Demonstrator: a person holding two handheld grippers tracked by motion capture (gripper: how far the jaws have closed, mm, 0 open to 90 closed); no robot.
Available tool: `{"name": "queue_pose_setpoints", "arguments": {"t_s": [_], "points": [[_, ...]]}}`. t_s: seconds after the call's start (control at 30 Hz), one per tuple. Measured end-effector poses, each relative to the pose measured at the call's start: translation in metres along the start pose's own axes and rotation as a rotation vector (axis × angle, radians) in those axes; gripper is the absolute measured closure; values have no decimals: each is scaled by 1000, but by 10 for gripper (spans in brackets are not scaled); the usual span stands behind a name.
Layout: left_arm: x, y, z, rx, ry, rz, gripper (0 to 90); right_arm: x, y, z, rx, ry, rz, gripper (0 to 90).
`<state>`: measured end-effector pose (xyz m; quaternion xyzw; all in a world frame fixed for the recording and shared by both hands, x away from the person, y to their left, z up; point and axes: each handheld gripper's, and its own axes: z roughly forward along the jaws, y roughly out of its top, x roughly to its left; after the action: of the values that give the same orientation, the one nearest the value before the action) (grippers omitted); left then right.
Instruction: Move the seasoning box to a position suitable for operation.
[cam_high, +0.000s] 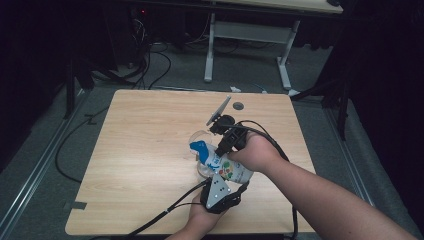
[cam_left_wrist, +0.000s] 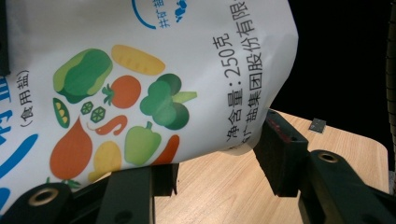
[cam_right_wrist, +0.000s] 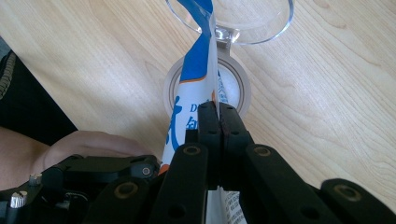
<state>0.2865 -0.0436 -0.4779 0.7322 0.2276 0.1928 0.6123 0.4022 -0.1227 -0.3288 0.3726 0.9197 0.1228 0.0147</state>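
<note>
A white salt bag (cam_high: 231, 170) printed with vegetables and a blue top (cam_high: 200, 148) hangs tilted over the middle of the wooden table (cam_high: 140, 150). My left gripper (cam_high: 226, 179) holds its lower end; in the left gripper view the bag (cam_left_wrist: 140, 70) sits between the jaws of the left gripper (cam_left_wrist: 219, 163), one under it and one against its corner. My right gripper (cam_high: 220, 150) is shut on the bag's thin side edge (cam_right_wrist: 196, 70), the right gripper (cam_right_wrist: 218, 116) with its jaws pressed together. The blue top points into a clear glass container (cam_right_wrist: 233, 28).
Under the bag lies a round ringed glass lid (cam_right_wrist: 245, 93) joined to the container (cam_high: 200, 136). A small dark disc (cam_high: 238, 105) sits near the table's far edge. Beyond the table are white desk legs (cam_high: 209, 55) and floor cables (cam_high: 150, 70).
</note>
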Motion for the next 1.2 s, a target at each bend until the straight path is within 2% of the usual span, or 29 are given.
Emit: {"name": "queue_pose_setpoints", "arguments": {"t_s": [0.3,0.5,0.67,0.77,0.87,0.97,1.2], "points": [[0,0,0,-1,3,3,538,1,0,0,3,1,7,898],[-1,-1,0,-2,4,4,541,1,0,0,0,-2,-4,898],[-1,-2,0,0,3,5,541,2,-1,1,8,-3,8,898],[-2,-2,0,1,1,5,541,0,-2,1,3,-3,-12,898],[-2,-3,0,1,0,6,542,0,-2,2,0,-1,-13,898],[-2,-4,0,2,-1,11,543,1,-3,2,1,1,3,898],[-4,-10,-2,12,-10,26,543,0,-8,4,2,9,-4,898]]}}
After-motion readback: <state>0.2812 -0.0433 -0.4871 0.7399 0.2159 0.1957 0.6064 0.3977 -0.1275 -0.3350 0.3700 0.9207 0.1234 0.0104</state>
